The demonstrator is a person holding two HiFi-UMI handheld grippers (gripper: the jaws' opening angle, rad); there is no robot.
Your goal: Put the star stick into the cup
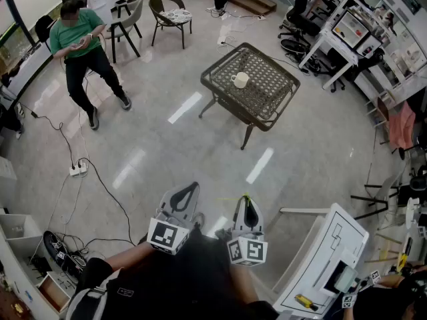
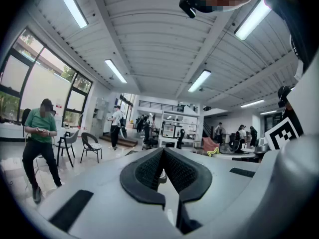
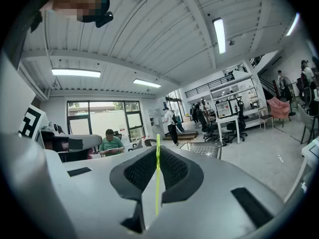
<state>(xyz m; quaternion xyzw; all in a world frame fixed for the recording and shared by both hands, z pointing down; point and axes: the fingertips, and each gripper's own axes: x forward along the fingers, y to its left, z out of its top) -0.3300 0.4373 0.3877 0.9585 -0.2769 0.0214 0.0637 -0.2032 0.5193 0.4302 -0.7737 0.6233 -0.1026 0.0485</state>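
- The right gripper [image 3: 158,152] is clamped on the star stick [image 3: 157,183], which is held upright between its jaws.
- The left gripper [image 2: 163,152] is seen with its jaws together and nothing between them.
- The cup [image 1: 241,80] is seen on the wicker table [image 1: 280,102], well apart from both grippers.
- The pick-up is judged done; the carry to the table and the insertion are left.

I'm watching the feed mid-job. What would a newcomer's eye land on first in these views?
The thin yellow-green star stick stands out first, pinched upright between the jaws of the right gripper. Across the pale floor in the head view stands a dark wicker table with a white cup on its top. A person in a green shirt sits at the upper left, and the left gripper is shut on nothing.
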